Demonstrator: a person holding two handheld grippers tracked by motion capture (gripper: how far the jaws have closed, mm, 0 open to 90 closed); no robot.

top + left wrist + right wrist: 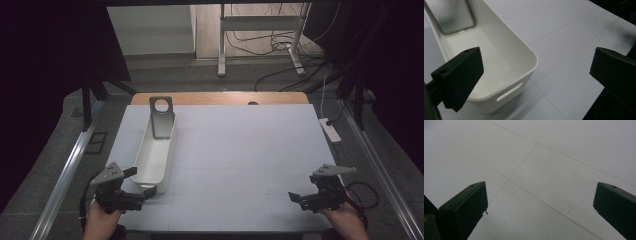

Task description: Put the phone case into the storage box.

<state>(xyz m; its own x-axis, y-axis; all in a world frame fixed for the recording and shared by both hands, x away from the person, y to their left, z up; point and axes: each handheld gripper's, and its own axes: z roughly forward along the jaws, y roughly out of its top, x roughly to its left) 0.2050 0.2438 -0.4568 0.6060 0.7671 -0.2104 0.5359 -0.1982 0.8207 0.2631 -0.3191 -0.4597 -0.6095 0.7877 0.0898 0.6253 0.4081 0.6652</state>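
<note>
Beside the near end of the white bin (156, 152), we find the left gripper (141, 184), held low over the bench (250, 150) with its jaws spread wide and nothing between them. From the left gripper view, one jaw hangs over the bin's open interior while the other sits out past its near right corner, so the near end wall with its slotted handle (510, 91) lies in the gap. We judge this stance to be an approach to seizing that wall or rim; no contact is visible yet.

The white bin (499, 62) itself is a long, narrow trough lying lengthwise along the left part of the bench, running away from the person. At its far end a grey metal plate (162, 117) with a round hole leans up against the end wall, its top rising above the rim. We take it that the plate rests there because the bin's walls prop it.

Well to the right of the bin, the right gripper (298, 199) is held near the bench's front edge. Its jaws are likewise parted and empty, pointing across bare bench surface (536, 170). We judge it to be standing by, clear of the left hand's work.

The bin's remaining interior appears empty.
</note>
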